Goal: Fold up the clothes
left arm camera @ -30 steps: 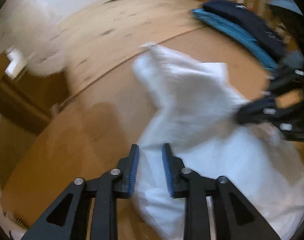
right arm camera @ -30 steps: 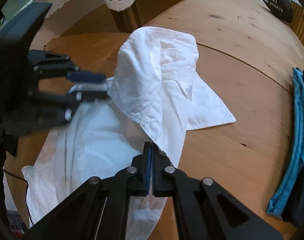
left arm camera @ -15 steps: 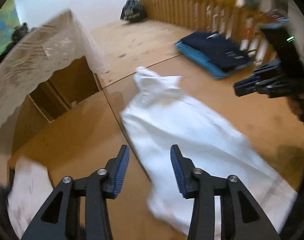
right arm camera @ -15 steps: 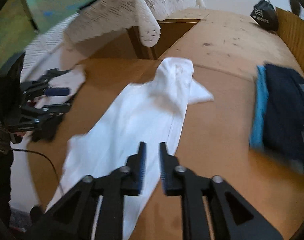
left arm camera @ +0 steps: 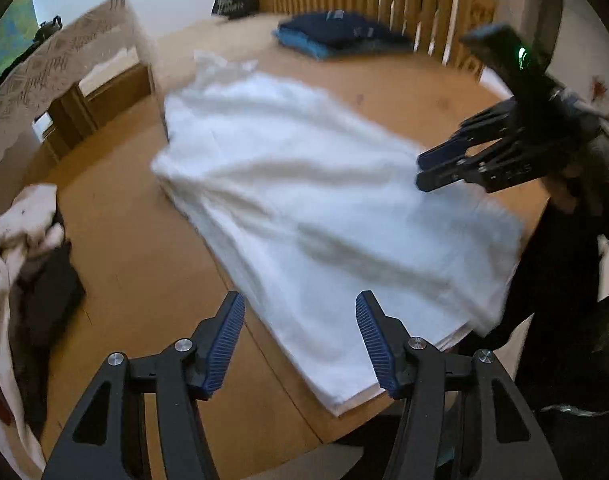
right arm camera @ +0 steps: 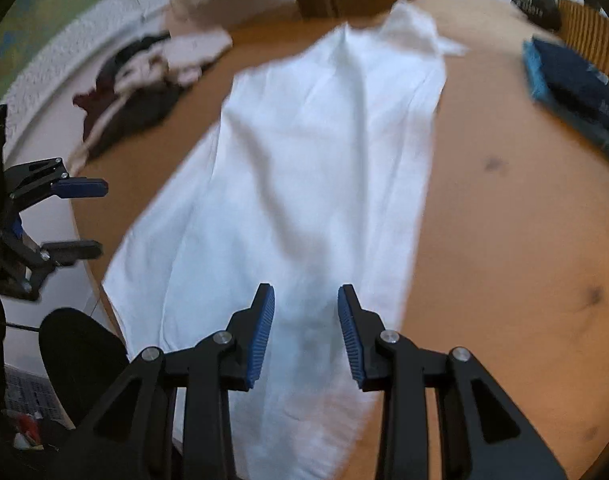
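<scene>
White shirt (left arm camera: 304,200), spread long on tabletop (left arm camera: 124,248): light, limp, crease-prone; best pinched at hem corners. Left gripper (left arm camera: 300,340), right gripper (right arm camera: 304,324): jaws spread, empty.

The left gripper (left arm camera: 300,340) hangs above the near edge of the table (left arm camera: 144,248), its jaws spread wide and empty. The right gripper (right arm camera: 304,332) hovers further along that edge, jaws parted, gripping nothing.

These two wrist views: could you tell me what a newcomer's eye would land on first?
The long white shirt laid lengthwise down the middle of the wooden table. Both grippers, left and right, hover open at its near end. Folded blue clothes sit at the far right edge; a jumbled pile lies far left.
</scene>
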A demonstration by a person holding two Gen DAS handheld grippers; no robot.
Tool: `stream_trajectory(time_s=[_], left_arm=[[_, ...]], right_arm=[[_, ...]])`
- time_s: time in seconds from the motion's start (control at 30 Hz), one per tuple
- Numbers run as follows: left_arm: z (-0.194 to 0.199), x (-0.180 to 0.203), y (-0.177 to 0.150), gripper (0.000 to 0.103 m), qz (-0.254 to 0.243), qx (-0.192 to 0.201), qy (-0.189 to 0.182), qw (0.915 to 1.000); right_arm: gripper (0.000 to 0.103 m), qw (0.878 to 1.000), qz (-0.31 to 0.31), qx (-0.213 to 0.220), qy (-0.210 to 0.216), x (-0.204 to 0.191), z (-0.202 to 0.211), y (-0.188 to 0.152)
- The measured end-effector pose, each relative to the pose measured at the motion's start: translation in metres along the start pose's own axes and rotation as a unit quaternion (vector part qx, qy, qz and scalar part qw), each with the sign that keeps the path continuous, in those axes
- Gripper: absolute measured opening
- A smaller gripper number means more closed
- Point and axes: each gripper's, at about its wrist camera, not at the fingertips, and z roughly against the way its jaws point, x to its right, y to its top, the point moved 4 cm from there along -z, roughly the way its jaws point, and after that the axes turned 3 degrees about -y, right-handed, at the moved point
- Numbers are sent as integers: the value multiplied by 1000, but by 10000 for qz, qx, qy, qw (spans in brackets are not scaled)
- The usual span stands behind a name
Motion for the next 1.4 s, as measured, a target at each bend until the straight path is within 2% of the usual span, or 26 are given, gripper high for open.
stream_trajectory(time_s=[0.17, 0.23, 0.27, 0.33, 0.43, 0.47, 0.57, 0.63, 0.7, 0.73, 0.8, 0.97, 1.1, 1.3, 1.4], left_arm=[[-2, -14, -25, 56, 618, -57, -65, 9981], [-3, -19, -34, 56, 895, -79, -227, 9957], [-4, -21, -38, 56, 1021, -92, -346, 9941], [-11, -21, -43, 57, 1225, -155, -544, 9909], [-20, -8, -46, 57, 1141, -251, -704, 9907], [-23, -3, -46, 60, 1049, -276, -712, 9915], [-26, 9, -43, 61, 871, -263, -770, 9929], [-27, 11, -41, 53, 846, -202, -857, 9925], [-28, 12, -39, 19, 860, -123, -966, 9915], [-29, 12, -38, 14, 877, -92, -1054, 9905], [-31, 9, -37, 12, 942, -63, -1297, 9871], [-23, 0, -37, 12, 1116, 94, -1550, 9815], [-9, -6, -33, 12, 1227, 328, -1752, 9763], [12, -16, -28, 9, 1392, 678, -2053, 9664], [18, -18, -23, 9, 1325, 769, -2032, 9671]], right_arm=[[33, 9991, 308, -62, -300, -16, 21, -30], [35, 9989, 251, 184, -340, -13, 40, -41], [42, 9986, 219, 322, -368, -12, 50, -47], [45, 9974, 200, 557, -406, -12, 66, -58], [45, 9950, 644, 675, -347, -32, 74, -72], [46, 9931, 883, 668, -382, -41, 73, -77], [46, 9840, 1530, 736, -542, -69, 71, -87], [50, 9761, 1900, 780, -717, -84, 65, -89], [50, 9722, 2087, 753, -749, -96, 57, -92], [50, 9721, 2129, 730, -663, -101, 54, -94], [50, 9726, 2183, 640, -482, -109, 49, -98], [51, 9639, 2431, 678, -854, -122, 39, -101], [51, 9460, 2824, 725, -1413, -132, 26, -105], [53, 9254, 3162, 753, -1949, -140, 14, -110], [52, 9487, 2734, 563, -1487, -132, 21, -99]])
